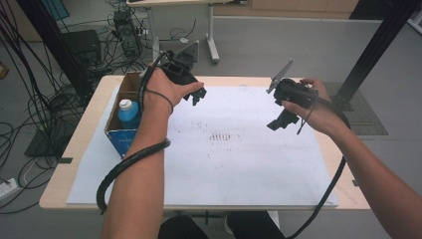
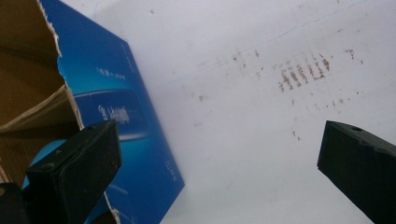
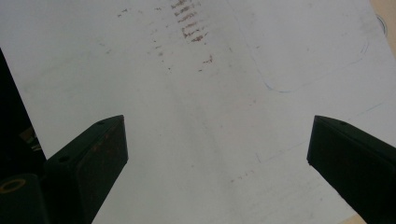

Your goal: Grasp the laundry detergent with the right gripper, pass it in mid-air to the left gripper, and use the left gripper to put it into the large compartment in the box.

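In the high view, the left gripper [image 1: 197, 96] hung in the upper middle-left of the frame, just beside the open blue-and-brown cardboard box [image 1: 121, 133] that stood at the left edge of the white paper sheet [image 1: 239, 164] covering the pale wooden desk [image 1: 74, 144]. Inside the box stood a blue plastic bottle with a white cap [image 1: 129, 112], upright and untouched. The left gripper view looked along spread, empty fingers [image 2: 84, 163], with the box's torn blue wall [image 2: 116, 107] at the left of that frame and a rounded blue shape, probably the bottle, partly hidden behind the left finger.

The right gripper [image 1: 282, 119] hovered at the upper right of the high view, well apart from the box, above bare paper. Its own view showed its fingers [image 3: 93, 154] released and wide, with nothing between them, over a patch of faint reddish-brown smudges [image 3: 189, 23] near the top of the frame.

Judging from this, the work was at its very start: nothing was gripped, and the bottle sat in the box. Reaching in, closing on the bottle and lifting it out all seemed left to do.
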